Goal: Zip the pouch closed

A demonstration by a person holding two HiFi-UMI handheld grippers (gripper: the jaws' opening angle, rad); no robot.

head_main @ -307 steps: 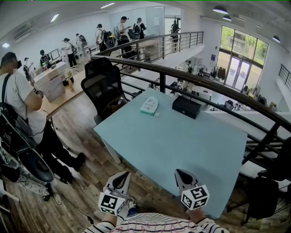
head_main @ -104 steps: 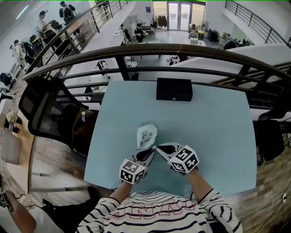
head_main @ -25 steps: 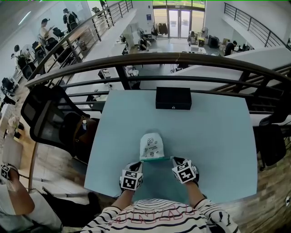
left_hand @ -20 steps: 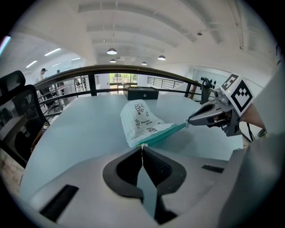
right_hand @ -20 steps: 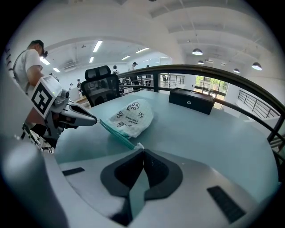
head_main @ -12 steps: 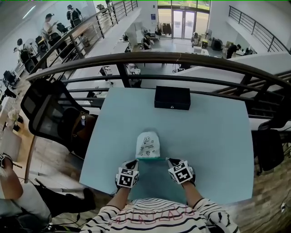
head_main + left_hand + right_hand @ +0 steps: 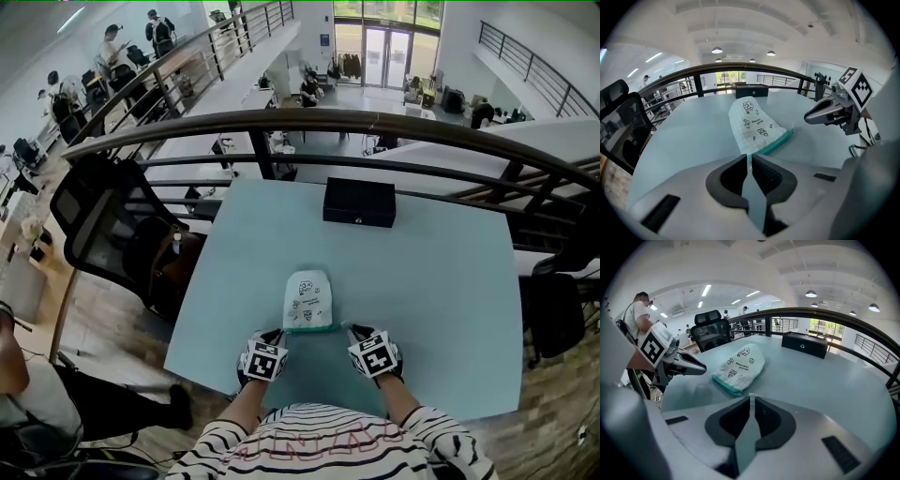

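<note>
Jaws of left gripper (image 7: 280, 335), lower centre-left, pinch near corner of white pouch (image 7: 308, 298); pouch lies flat on pale blue table (image 7: 441, 281) at frame centre; right gripper (image 7: 352, 331), lower centre-right, closed and empty, just beside pouch's other near corner.

Pale blue table (image 7: 450, 309) with a black box (image 7: 359, 202) near its far edge. Beyond the table runs a dark curved railing (image 7: 309, 120). To the table's left stands a black mesh office chair (image 7: 103, 230) on a wooden floor (image 7: 94, 319). People (image 7: 112, 42) stand far off, upper left.
</note>
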